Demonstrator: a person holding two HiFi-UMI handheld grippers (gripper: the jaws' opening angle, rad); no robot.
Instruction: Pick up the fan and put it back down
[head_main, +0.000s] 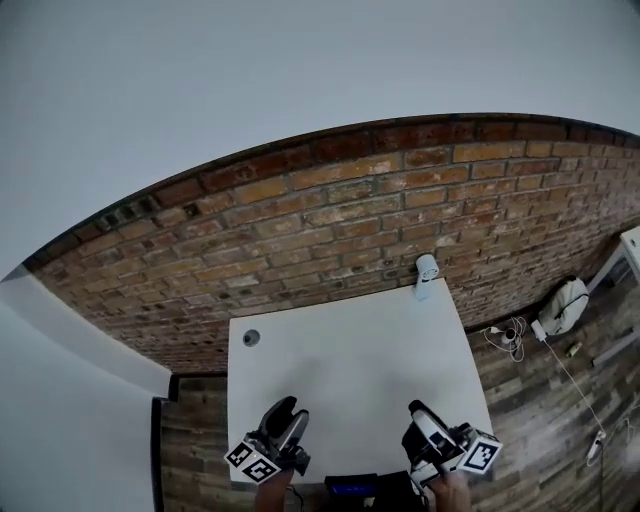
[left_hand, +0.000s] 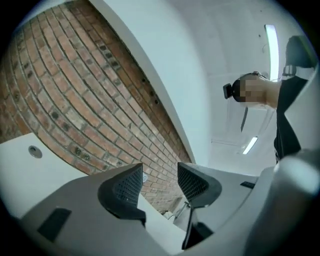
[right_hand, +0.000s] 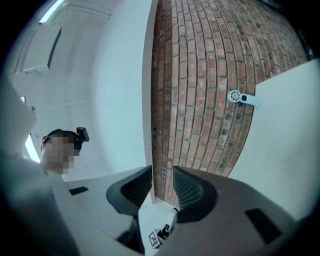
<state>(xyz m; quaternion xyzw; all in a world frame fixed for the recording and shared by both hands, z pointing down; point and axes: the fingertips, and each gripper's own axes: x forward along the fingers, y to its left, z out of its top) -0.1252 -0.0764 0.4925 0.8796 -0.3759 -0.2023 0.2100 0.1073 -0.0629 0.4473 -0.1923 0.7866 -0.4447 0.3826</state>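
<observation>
Head view: the fan (head_main: 427, 272) looks light, rigid plastic, best pinched at its stem; left gripper (head_main: 289, 411) and right gripper (head_main: 420, 413) gape narrowly, empty.

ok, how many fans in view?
1. The white fan stands at the table's far right edge, by the brick wall. No other shows on the table or floor.

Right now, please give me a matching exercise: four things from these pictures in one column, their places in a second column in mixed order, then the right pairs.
1. small white plastic fan
2. round grey cable hole
3. coiled white cable
4. left claw

A. on the wooden floor, right of the white table
B. over the table's near edge
C. table's far edge, by the red brick wall
D. table's far left corner

Pairs: 1-C, 2-D, 3-A, 4-B.
</observation>
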